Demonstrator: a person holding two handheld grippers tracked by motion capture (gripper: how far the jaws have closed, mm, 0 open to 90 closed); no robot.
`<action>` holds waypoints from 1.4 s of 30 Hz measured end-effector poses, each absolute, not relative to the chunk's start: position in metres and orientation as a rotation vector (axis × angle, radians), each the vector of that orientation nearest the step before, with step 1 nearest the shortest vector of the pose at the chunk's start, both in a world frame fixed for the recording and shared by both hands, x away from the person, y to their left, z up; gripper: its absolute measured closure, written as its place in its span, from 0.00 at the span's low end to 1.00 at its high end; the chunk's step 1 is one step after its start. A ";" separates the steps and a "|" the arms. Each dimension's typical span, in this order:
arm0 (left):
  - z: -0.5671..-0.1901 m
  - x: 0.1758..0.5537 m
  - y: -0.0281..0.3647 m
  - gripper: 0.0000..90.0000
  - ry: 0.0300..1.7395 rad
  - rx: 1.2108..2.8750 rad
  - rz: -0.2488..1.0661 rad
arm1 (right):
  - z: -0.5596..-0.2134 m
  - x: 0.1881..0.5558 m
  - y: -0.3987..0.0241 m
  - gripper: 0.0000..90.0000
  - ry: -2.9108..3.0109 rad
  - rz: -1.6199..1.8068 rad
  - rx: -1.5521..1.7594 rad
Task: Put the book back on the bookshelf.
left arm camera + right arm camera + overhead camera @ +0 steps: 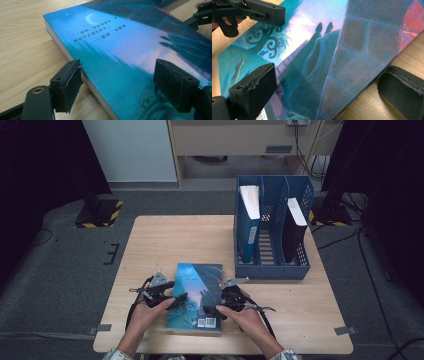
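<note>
Left gripper (176, 300): sat at the book's left edge; jaws stood wide, one beside the page edge on the table, the other over the cover, neither pressing.
Book (196, 295): blue-covered paperback lay flat, barcode toward the person, near the wooden table's (165, 237) front edge, between both grippers.
Right gripper (211, 310): straddled the book's right edge, jaws spread wide, not clamped.
File rack (272, 269): blue, stood right of and beyond the book, holding two upright books.
</note>
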State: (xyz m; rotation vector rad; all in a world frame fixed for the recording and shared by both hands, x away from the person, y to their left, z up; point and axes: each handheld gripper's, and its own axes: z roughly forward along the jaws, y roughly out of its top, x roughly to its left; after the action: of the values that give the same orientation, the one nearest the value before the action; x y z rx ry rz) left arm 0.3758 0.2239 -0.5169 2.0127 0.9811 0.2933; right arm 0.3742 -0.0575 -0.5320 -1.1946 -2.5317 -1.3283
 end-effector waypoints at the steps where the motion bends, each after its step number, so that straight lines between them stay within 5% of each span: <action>1: -0.517 0.376 0.224 0.24 0.985 2.013 0.294 | -0.532 0.375 -0.057 0.01 -2.527 -1.329 -1.197; 6: -0.519 0.378 0.225 0.15 1.043 2.003 0.251 | -0.533 0.376 -0.058 0.02 -2.518 -1.335 -1.207; 13: -0.525 0.381 0.230 0.14 1.062 1.972 0.108 | -0.533 0.376 -0.059 0.03 -2.511 -1.349 -1.202; 25: -0.523 0.382 0.225 0.09 1.053 2.006 0.119 | -0.532 0.379 -0.057 0.06 -2.519 -1.342 -1.214; 42: -0.510 0.379 0.233 0.47 1.098 1.971 0.219 | -0.514 0.385 -0.051 0.22 -2.579 -1.342 -1.257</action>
State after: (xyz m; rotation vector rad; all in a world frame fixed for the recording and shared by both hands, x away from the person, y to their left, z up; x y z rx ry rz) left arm 0.3788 0.2330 -0.5098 1.9712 1.0980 0.2189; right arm 0.3848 -0.0512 -0.5143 -1.2566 -2.5789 -1.3418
